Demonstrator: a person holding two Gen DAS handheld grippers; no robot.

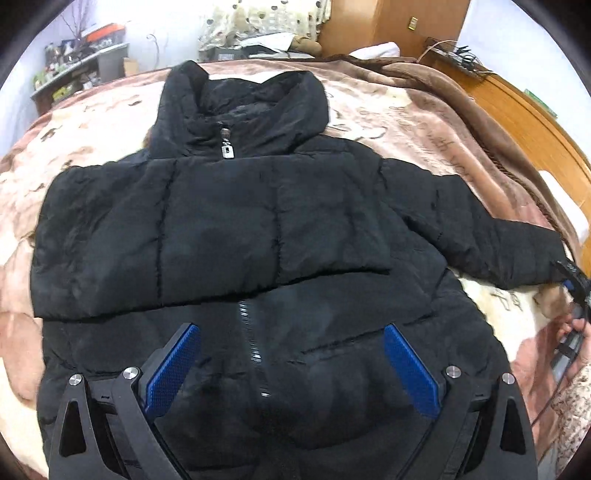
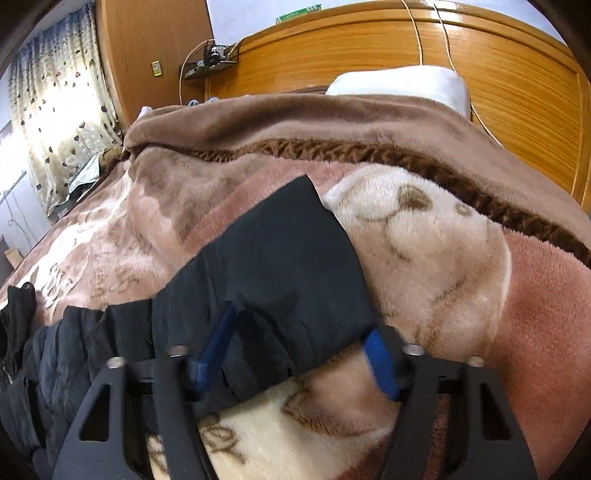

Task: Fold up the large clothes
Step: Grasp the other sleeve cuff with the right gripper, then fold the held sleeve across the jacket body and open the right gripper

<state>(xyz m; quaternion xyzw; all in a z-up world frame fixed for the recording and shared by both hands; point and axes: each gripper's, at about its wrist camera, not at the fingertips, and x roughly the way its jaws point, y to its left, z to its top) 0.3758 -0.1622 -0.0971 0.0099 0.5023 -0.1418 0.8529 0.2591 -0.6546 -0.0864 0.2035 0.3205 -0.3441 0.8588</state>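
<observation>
A black puffer jacket [image 1: 258, 229] lies face up on the bed, hood [image 1: 240, 103] at the far end. One sleeve [image 1: 166, 240] is folded across the chest. The other sleeve [image 1: 498, 243] stretches out to the right. My left gripper [image 1: 291, 328] hovers open over the lower front, one blue pad on each side of the zipper [image 1: 251, 339], nothing between them. My right gripper [image 2: 301, 319] is at the outstretched sleeve's cuff [image 2: 288, 251], which sits bunched between its blue pads. The right gripper [image 1: 570, 277] and a hand show at the left wrist view's right edge.
A plush pink and brown blanket [image 2: 443, 258] with a bear print covers the bed. A wooden headboard [image 2: 406, 55] and a white pillow [image 2: 399, 85] stand beyond the cuff. Cluttered shelves [image 1: 74, 62] and a curtain [image 1: 258, 22] lie past the bed's far side.
</observation>
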